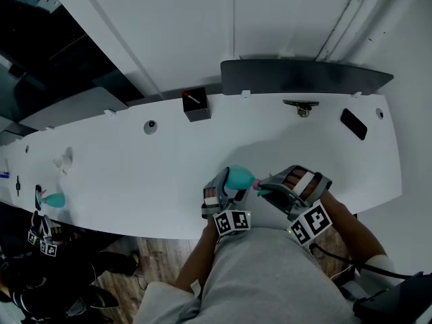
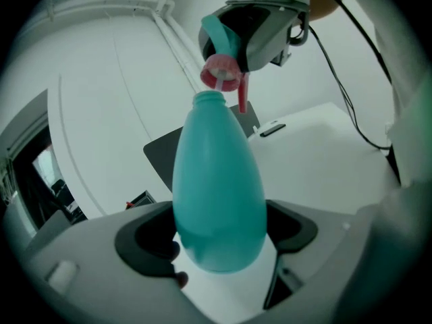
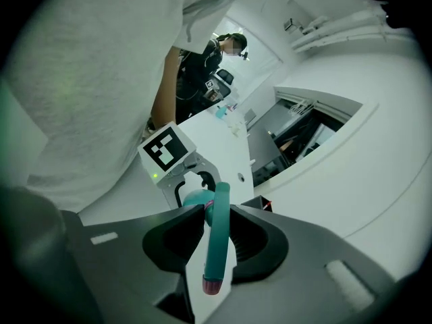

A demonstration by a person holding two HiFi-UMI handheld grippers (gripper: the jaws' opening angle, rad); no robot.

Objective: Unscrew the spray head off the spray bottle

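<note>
**Surface.** Long white table point(image 1: 135, 181) with a curved near edge, set against a white wall point(image 1: 202, 32). Wood-look floor point(image 1: 155, 255) shows below the near edge.

**On the surface, far side.**
- Small black box point(image 1: 196, 104) with a red mark on top.
- Dark grey panel point(image 1: 304, 76) along the wall.
- Small metal fitting point(image 1: 302, 106) just in front of the panel.
- Flat black slab point(image 1: 354, 123) toward my right end.

**Far left end.** A second teal bottle point(image 1: 54, 199) stands on the table. Another person point(image 3: 202, 66) in dark clothes is at that end.

**Spray bottle point(image 2: 219, 187).**
- Opaque teal, egg-shaped body that narrows to a short open neck.
- Held off the table near its front edge, close to my body, lying roughly level with the neck toward my right.
- My left gripper point(image 1: 223, 189) has its jaws set wide, one pad pressed on each flank of the body near the base.

**Spray head point(image 3: 217, 241).**
- Teal, long and curved, with a pink collar point(image 2: 221, 73) and a pink end piece.
- My right gripper point(image 1: 273, 187) has its jaws drawn narrow and clamped on the teal stem.
- The collar sits tilted right at the bottle's neck, not seated over it. I cannot tell whether the two touch.
- A thin pink tube hangs from the collar down the outside of the neck.
</note>
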